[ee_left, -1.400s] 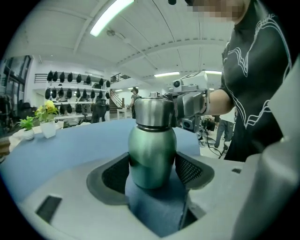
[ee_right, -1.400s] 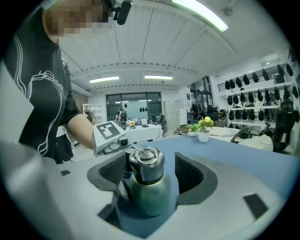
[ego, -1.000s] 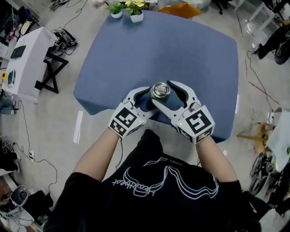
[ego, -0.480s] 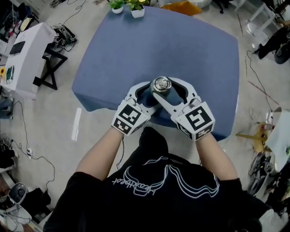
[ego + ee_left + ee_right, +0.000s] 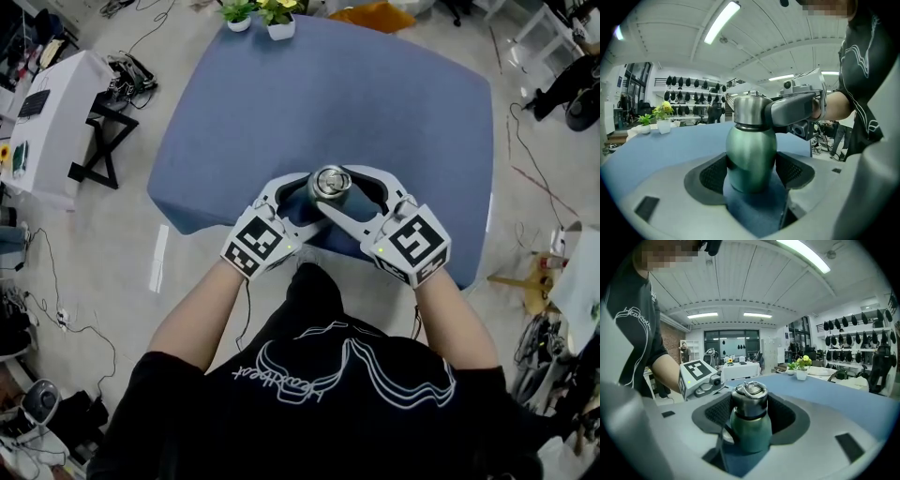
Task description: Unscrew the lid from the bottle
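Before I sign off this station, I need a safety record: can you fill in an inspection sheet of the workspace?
Surface: blue table, cloth-covered.
Job's things: green bottle upright near the table's near edge; steel lid on it.
Clutter: two potted plants at the far edge.
Grippers: left gripper shut on the bottle's body; right gripper has just been closing its jaws, and they now grip the lid.
Cables: loose cables on the floor left of the table, and more on the right.
Surroundings: white cabinet and black stand at left; open floor around.
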The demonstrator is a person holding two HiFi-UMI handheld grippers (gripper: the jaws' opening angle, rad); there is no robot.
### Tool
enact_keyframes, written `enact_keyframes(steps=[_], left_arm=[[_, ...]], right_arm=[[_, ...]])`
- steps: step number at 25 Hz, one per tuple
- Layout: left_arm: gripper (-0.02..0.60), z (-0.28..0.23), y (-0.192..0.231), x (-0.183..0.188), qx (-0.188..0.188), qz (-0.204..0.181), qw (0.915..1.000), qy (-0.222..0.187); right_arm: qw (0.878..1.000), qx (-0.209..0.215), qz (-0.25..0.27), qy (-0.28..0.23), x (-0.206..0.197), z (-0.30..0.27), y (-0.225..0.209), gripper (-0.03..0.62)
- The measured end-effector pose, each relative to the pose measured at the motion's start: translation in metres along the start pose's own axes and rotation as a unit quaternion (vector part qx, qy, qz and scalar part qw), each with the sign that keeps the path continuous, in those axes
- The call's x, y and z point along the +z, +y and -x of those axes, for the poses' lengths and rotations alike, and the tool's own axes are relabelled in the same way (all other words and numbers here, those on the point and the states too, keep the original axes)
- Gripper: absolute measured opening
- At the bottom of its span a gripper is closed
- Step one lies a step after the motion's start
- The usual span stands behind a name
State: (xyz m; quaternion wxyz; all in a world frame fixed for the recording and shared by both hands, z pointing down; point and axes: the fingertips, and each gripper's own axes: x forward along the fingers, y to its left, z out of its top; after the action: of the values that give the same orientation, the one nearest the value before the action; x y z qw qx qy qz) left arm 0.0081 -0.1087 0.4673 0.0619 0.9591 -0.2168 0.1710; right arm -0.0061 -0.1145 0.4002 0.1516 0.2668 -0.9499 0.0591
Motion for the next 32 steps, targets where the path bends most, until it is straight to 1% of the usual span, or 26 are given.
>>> enact_keyframes(steps=[6, 11, 14, 19, 24, 28, 30, 32], left_arm=[[0.316, 0.0018, 0.0004, -0.0005, -0.051, -0.018, 0.9985, 0.010], [0.316, 0.0006, 0.0026, -0.0009, -0.100, -0.039, 0.9940, 0.021], [0.316, 0.0017, 0.0031, -0.0020, -0.128, -0.049, 0.9902, 0.026], [0.316, 0.0020, 0.0038, -0.0013, -0.170, -0.065, 0.9829, 0.029], [0.316, 0.0028, 0.0036, -0.0018, -0.212, -0.076, 0.9734, 0.043], [0.316, 0.0042, 0.0052, -0.0022, -0.237, -0.076, 0.9674, 0.048], [0.316, 0.0047, 0.0047, -0.0021, -0.246, -0.070, 0.9653, 0.051], [0.316, 0.0049, 0.0038, -0.0018, -0.252, -0.073, 0.9635, 0.053]], right_arm=[[0.999, 0.050, 0.008, 0.013, 0.0007, -0.0018, 0.0011, 0.245], [0.994, 0.095, 0.044, 0.035, 0.0016, -0.0047, 0.0013, 0.245], [0.990, 0.123, 0.059, 0.048, 0.0012, -0.0065, 0.0027, 0.245], [0.982, 0.166, 0.064, 0.058, 0.0013, -0.0059, 0.0014, 0.245], [0.973, 0.206, 0.072, 0.070, 0.0005, -0.0061, 0.0018, 0.245], [0.967, 0.232, 0.072, 0.078, 0.0013, -0.0087, 0.0012, 0.245], [0.965, 0.239, 0.073, 0.080, 0.0015, -0.0090, 0.0013, 0.245], [0.964, 0.244, 0.075, 0.080, 0.0017, -0.0083, 0.0024, 0.245]])
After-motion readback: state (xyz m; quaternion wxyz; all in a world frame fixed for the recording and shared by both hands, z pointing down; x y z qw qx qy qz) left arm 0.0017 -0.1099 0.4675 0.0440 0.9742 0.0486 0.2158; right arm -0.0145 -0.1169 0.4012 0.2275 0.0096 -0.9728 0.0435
